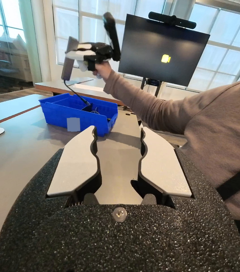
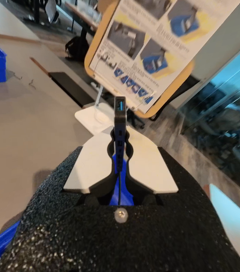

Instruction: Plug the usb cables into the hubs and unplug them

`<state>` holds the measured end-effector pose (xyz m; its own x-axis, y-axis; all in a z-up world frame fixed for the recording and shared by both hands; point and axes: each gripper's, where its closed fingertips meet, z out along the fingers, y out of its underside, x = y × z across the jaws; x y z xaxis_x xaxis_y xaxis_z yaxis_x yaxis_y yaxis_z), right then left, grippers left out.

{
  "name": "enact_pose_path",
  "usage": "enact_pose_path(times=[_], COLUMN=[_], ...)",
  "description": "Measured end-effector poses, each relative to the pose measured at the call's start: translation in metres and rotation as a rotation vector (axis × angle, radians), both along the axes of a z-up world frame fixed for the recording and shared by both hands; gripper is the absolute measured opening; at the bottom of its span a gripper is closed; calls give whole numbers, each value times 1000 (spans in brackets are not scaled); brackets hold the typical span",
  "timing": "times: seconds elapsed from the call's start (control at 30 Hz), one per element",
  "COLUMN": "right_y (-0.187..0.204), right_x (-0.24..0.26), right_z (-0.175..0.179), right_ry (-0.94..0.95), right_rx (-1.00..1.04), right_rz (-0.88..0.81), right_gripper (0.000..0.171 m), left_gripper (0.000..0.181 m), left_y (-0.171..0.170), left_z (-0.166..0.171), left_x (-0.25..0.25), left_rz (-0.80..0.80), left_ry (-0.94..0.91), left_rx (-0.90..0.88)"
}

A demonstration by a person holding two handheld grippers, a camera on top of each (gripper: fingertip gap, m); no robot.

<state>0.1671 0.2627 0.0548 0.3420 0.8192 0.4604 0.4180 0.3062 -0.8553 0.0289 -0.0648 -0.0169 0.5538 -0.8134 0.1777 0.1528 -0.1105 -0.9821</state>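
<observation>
The right tool [image 2: 119, 141] clamps the slim, rigid dark-grey hub [image 2: 120, 116], probably light; its thin cable [image 1: 73, 92] dangles. The left tool [image 1: 118, 132] gapes empty.

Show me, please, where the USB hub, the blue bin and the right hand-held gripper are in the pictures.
USB hub [image 2: 120, 116]: right wrist view, on its dark end below the blue port.
Blue bin [image 1: 60, 113]: left wrist view, on its long outer wall.
Right hand-held gripper [image 2: 120, 136]: right wrist view, midway between its fingertips, shut on the hub.
</observation>
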Motion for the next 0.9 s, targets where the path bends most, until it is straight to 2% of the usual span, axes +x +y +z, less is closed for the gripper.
enact_pose_path(times=[0.03, 0.1, 0.17, 0.27, 0.33, 0.4, 0.47, 0.63, 0.8, 0.9], right_y=[-5, -14, -15, -1, 12, 29, 49, 67, 83, 89], right_x=[2, 5, 6, 7, 9, 15, 27, 47, 49, 59], right_z=[12, 31, 32, 4, -30, -74, -112, -174, -176, -176], right_ry=[26, 61, 53, -1, -68, -188, -294, -515, -395, -305], right_rx=[56, 142, 161, 80, 2, -129, -279, -731, -1066, -1223], right_rz=[5, 20, 38, 60, 58, -2, -131, -392, -622, -680], right_gripper=[10, 10, 10, 10, 10, 11, 11, 11, 11, 14], left_gripper=[56, 55, 55, 55, 55, 55, 55, 55, 55, 55], left_y=[1, 1, 2, 2, 1, 0, 0, 1, 1, 0], left_z=[0, 1, 1, 1, 1, 1, 1, -1, -3, 0], left_x=[-1, -3, -4, -2, -1, 1, 2, 4, 4, 3], left_rz=[1, -1, -9, -22, -22, -25, -27, -35, -39, -39], left_ry=[-5, -24, -49, -63, -55, -49, -46, -50, -44, -50], left_rx=[-1, -5, -14, -27, -25, -20, -18, -30, -37, -31])
